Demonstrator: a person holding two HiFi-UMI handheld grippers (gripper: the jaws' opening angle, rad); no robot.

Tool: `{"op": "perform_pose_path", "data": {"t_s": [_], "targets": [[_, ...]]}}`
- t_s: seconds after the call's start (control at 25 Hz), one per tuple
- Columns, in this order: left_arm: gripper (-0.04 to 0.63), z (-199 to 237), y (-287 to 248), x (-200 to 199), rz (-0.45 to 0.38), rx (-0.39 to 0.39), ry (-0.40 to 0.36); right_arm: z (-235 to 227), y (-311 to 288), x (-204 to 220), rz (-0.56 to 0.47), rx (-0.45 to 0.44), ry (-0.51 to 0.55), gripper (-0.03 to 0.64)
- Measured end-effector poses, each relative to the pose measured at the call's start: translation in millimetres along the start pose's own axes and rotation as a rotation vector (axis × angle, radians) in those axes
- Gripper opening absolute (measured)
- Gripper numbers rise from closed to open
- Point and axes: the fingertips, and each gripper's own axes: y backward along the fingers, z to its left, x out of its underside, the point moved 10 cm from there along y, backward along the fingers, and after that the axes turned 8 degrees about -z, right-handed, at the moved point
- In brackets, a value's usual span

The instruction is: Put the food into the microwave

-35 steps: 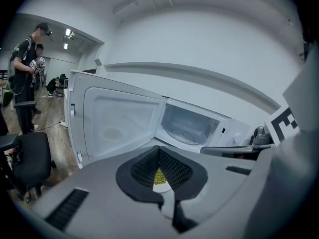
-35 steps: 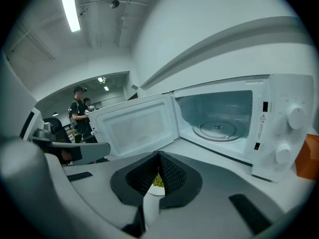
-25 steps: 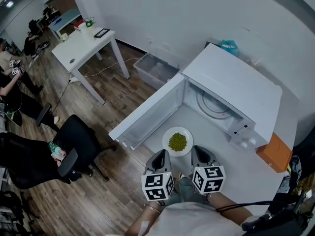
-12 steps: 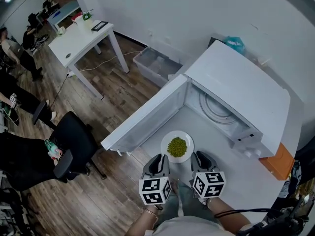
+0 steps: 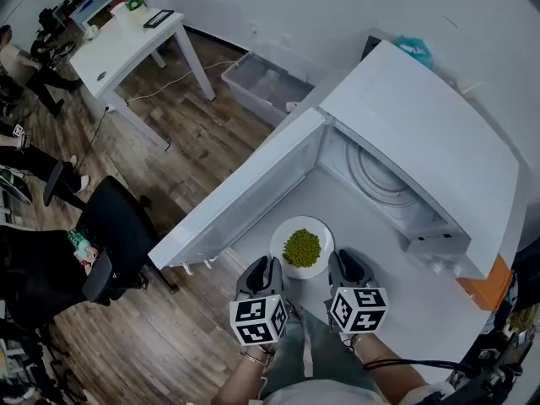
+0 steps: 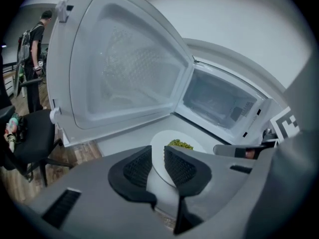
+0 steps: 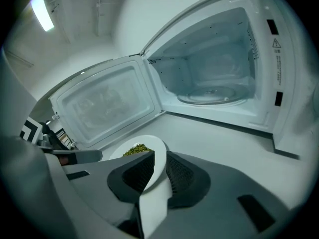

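Observation:
A white plate (image 5: pixel 283 233) with a heap of green food (image 5: pixel 302 247) hangs just in front of the open microwave (image 5: pixel 422 133). My left gripper (image 5: pixel 268 270) is shut on the plate's left rim and my right gripper (image 5: pixel 341 265) is shut on its right rim. In the left gripper view the plate (image 6: pixel 159 146) passes between the left gripper's (image 6: pixel 158 164) pads, with the food (image 6: pixel 180 144) beyond. In the right gripper view the rim (image 7: pixel 155 183) sits clamped in the right gripper (image 7: pixel 155 176). The door (image 5: pixel 245 192) stands swung out to the left. A glass turntable (image 7: pixel 212 94) lies inside the cavity.
The microwave stands on a white counter (image 5: pixel 405 285), with an orange box (image 5: pixel 485 285) at its right end. On the wooden floor to the left are a black office chair (image 5: pixel 118 234), a grey plastic bin (image 5: pixel 266 87) and a white table (image 5: pixel 126 40). People are at the far left.
The head camera has swung, so the room has shifted in the picture. Both grippers still hold the plate in front of the microwave opening.

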Motion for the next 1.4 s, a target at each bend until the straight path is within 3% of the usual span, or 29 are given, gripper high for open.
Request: {"op": "perform_pose_path", "data": {"t_s": [0.32,0.8,1.4], "targets": [[0.074,9.2,-18.7,7.0,0.041,-0.029,0.029,-7.4,-16.6,6.7,0.051,0.004,-0.012,0.061],[0.074,8.3,-28.6,9.7,0.1,-0.014,0.057,-4.6,-26.9,5.3,0.106,0.026,0.023,0.06],[0.069,0.2,-28.2,12.9,0.103,-0.027,0.082,-9.1,-23.4,3.9,0.076,0.034,-0.038,0.052]]}}
